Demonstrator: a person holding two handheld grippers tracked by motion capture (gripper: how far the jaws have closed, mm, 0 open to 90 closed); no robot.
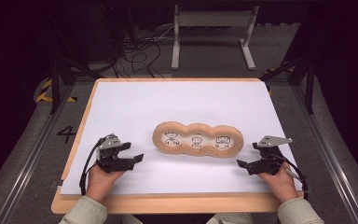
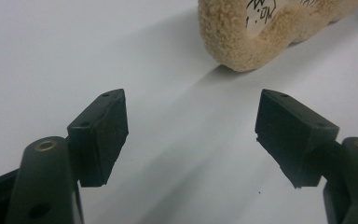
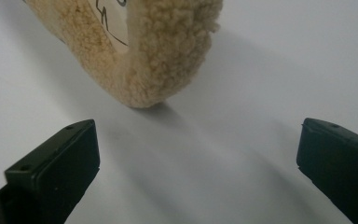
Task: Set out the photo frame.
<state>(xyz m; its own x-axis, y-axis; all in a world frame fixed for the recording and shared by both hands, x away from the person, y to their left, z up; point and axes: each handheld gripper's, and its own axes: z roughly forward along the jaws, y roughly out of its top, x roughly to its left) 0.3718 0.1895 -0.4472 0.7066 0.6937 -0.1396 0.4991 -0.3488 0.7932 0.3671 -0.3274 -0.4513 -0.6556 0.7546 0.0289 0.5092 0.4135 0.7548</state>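
Fleece three-ring frame point(image 1: 197, 140) lies flat mid-worktop point(image 1: 135, 102), between both grippers, touching neither. Left gripper point(image 1: 131, 156) and right gripper point(image 1: 247, 159): fingers spread, empty. Best approach: close in level, one on each rounded end, pinch the fleece rim evenly.

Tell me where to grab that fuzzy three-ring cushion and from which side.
Grip the fuzzy cushion at its two rounded ends. It lies flat and long across the white table, and each end faces an open gripper. Probably best: left gripper in from the left, right gripper from the right, each with one jaw outside the plush rim and one inside the end ring.
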